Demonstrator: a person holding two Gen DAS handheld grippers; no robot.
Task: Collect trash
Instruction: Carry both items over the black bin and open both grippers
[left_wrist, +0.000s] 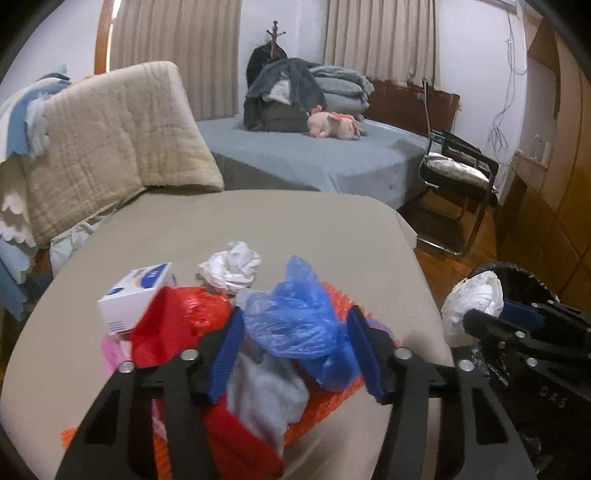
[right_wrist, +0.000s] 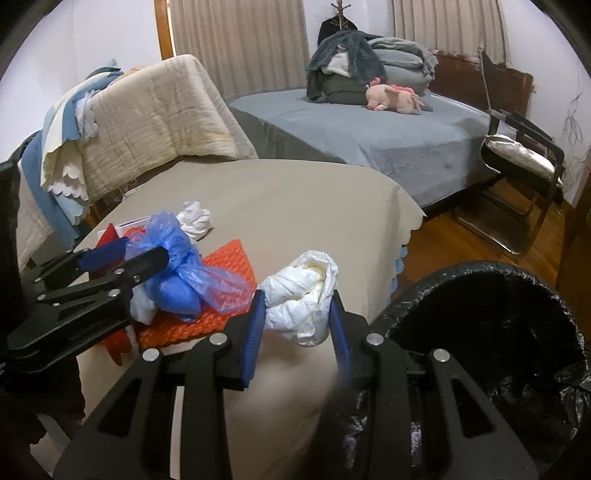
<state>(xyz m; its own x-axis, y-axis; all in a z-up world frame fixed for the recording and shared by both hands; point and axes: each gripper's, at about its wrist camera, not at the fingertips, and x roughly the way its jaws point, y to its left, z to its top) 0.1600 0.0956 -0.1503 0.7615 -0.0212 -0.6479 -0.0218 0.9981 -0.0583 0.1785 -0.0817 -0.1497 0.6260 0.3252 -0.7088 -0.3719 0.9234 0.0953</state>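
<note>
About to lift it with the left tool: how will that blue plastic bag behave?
The blue plastic bag looks thin and crumpled, so probably floppy and very light. Its film may slip between the left tool pads. Loose ends could drag the orange mesh underneath.

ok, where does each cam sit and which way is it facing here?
Left wrist: on the left gripper, facing across the beige table toward the bed; its fingers straddle a crumpled blue plastic bag.
Right wrist: on the right gripper, facing likewise; holds a white crumpled wad beside the black-lined bin.
Shared: bag, wad, each other's gripper.
</note>
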